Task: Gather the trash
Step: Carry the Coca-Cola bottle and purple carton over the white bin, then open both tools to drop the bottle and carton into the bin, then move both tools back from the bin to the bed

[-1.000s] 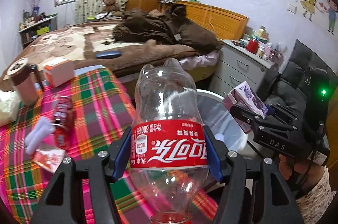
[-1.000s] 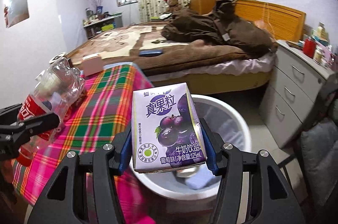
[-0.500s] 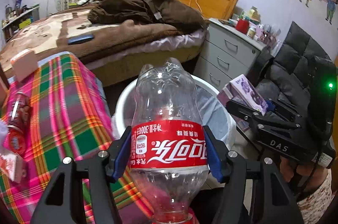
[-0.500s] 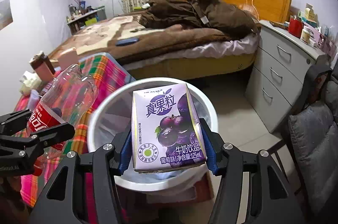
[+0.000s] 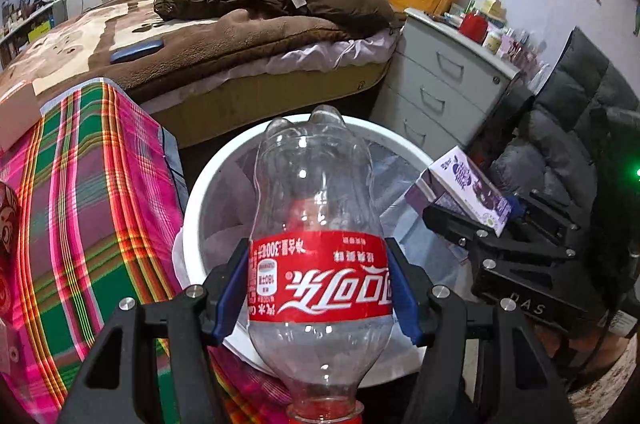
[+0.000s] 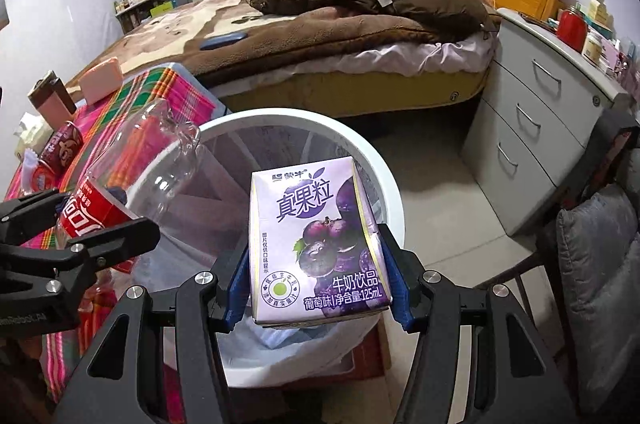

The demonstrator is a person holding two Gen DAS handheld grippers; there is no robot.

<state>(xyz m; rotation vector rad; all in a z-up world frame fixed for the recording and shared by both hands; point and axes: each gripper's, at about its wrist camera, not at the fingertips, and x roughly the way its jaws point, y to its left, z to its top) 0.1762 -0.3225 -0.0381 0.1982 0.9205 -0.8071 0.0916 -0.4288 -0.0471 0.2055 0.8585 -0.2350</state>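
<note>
My left gripper [image 5: 318, 288] is shut on an empty clear cola bottle [image 5: 316, 207] with a red label, held upside down over the near rim of a white trash bin [image 5: 208, 175]. My right gripper [image 6: 316, 284] is shut on a purple grape milk carton [image 6: 316, 236], held upright above the same bin [image 6: 384, 175], which holds a clear liner and some trash. The bottle [image 6: 132, 179] and left gripper [image 6: 84, 244] show at the left of the right wrist view. The carton [image 5: 468, 187] shows at the right of the left wrist view.
A table with a plaid cloth [image 5: 88, 191] stands left of the bin, with a red can [image 6: 60, 147], a brown cup [image 6: 50, 99] and a pink box [image 6: 100, 79]. A bed [image 6: 320, 23] lies behind. Grey drawers [image 6: 552, 103] and a dark chair [image 6: 600, 244] stand at the right.
Both grippers have swung from over the table to over the bin, which now fills the middle of both views. Each still holds its item.
</note>
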